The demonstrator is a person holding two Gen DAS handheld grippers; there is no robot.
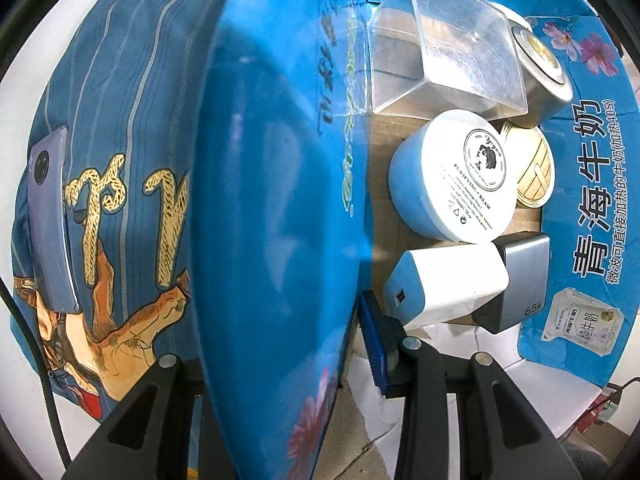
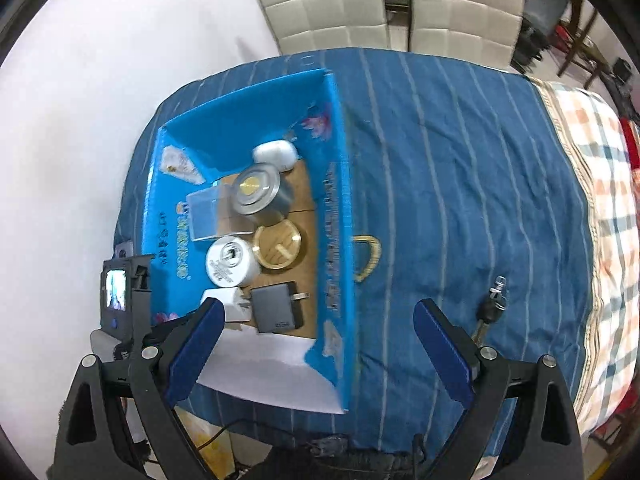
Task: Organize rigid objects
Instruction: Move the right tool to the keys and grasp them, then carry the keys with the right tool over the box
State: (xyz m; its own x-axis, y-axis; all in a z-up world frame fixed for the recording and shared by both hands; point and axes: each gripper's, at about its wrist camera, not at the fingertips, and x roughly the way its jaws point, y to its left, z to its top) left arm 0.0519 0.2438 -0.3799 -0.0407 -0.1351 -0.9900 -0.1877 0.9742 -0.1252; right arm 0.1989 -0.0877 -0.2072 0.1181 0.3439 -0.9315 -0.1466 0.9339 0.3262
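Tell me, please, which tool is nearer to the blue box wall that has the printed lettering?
Left. The left tool is clamped shut on the blue box wall itself. The right tool hangs open above the box's near end, gripping nothing.

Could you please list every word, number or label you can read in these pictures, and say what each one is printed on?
"青海牛奶": blue carton, inner wall.
"微波可直接加热的牛奶(加热40S)": same wall, smaller line.
"纯牛奶": milk pouch picture on that wall.
"PURIFYING CREAM": cream jar lid; its finer print is too small.
"65W": grey charger.
Lettering on the carton flap and the striped cloth is too distorted to read.
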